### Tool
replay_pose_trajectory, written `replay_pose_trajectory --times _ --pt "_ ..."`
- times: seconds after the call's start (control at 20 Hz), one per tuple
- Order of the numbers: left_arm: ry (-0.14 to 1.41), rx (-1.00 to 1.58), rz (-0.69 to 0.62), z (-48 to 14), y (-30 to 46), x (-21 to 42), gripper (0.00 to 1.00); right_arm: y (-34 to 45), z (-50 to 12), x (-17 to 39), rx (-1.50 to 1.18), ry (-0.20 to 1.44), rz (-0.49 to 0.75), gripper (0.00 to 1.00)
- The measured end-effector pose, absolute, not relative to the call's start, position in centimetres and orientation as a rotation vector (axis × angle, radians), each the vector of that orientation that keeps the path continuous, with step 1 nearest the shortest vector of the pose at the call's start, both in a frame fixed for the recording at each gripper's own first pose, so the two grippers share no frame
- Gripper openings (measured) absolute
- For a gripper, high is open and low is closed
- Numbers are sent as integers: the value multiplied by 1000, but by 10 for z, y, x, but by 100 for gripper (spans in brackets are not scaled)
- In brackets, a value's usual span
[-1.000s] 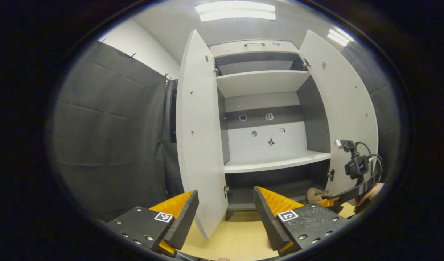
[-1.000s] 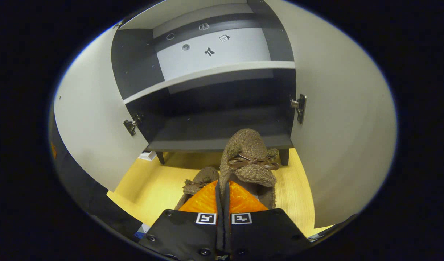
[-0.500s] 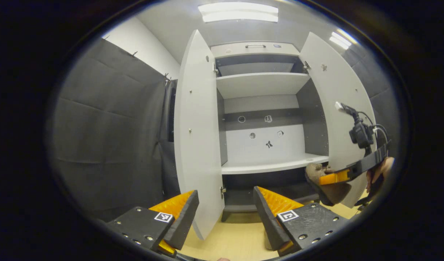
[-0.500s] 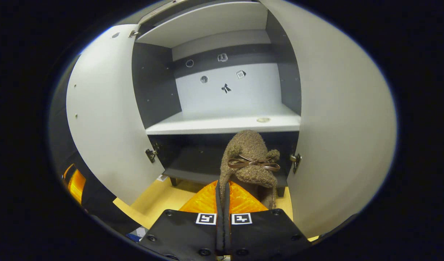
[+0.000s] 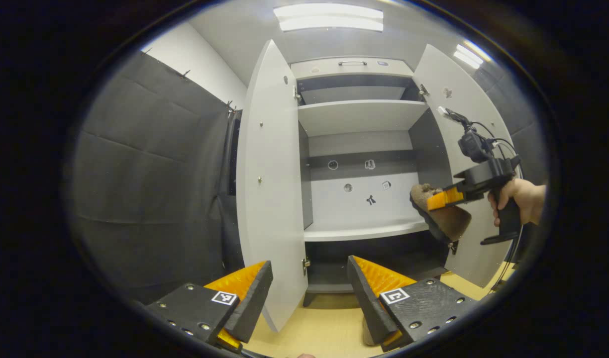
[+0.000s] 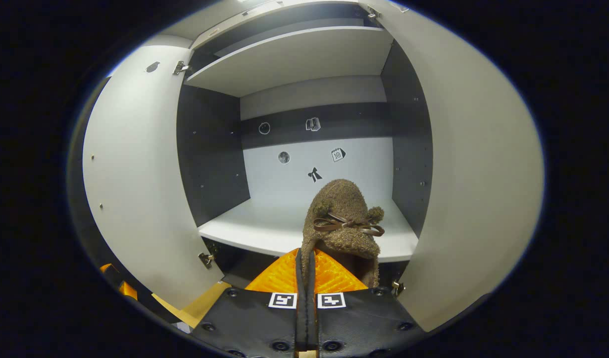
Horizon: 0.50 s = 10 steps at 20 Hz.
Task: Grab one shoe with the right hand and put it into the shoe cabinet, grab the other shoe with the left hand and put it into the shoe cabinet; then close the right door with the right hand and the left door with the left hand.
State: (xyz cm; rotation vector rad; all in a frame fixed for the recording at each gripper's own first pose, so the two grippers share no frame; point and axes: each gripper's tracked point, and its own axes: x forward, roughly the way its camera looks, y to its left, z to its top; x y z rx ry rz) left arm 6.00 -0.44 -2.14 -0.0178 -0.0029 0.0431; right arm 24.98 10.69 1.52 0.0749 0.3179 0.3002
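A brown fuzzy shoe [image 6: 343, 219] with a thin brown bow hangs from my right gripper [image 6: 304, 261], which is shut on the shoe's rim. The shoe is in the air in front of the shoe cabinet's white middle shelf [image 6: 284, 229], toe pointing in. In the left gripper view the same shoe [image 5: 446, 221] and right gripper [image 5: 441, 198] are at the right, held by a hand [image 5: 518, 195] beside the right door [image 5: 466, 129]. My left gripper [image 5: 309, 293] stands open and holds nothing, low in front of the cabinet, near the left door [image 5: 269, 189].
Both cabinet doors stand wide open, the left door [image 6: 130, 174] and the right door [image 6: 476, 164] flanking the shelves. An upper shelf [image 5: 356, 112] and a dark bottom compartment [image 5: 334, 271] lie above and below the middle one. Yellow floor [image 5: 314, 330] runs under the cabinet.
The right gripper has lifted the shoe from near the floor up to the level of the middle shelf. The left gripper has barely moved and stays open.
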Motion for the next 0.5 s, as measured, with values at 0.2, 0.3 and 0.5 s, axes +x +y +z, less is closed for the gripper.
replay_pose_trajectory --times 0.2,0.3,0.5 --pt "4 -17 62 -23 1 62 88 104 29 291 47 293 276 1" --pt "5 -16 71 -24 3 62 88 102 32 313 41 293 256 1" --pt "11 -13 89 -26 6 63 88 101 32 357 31 315 224 1"
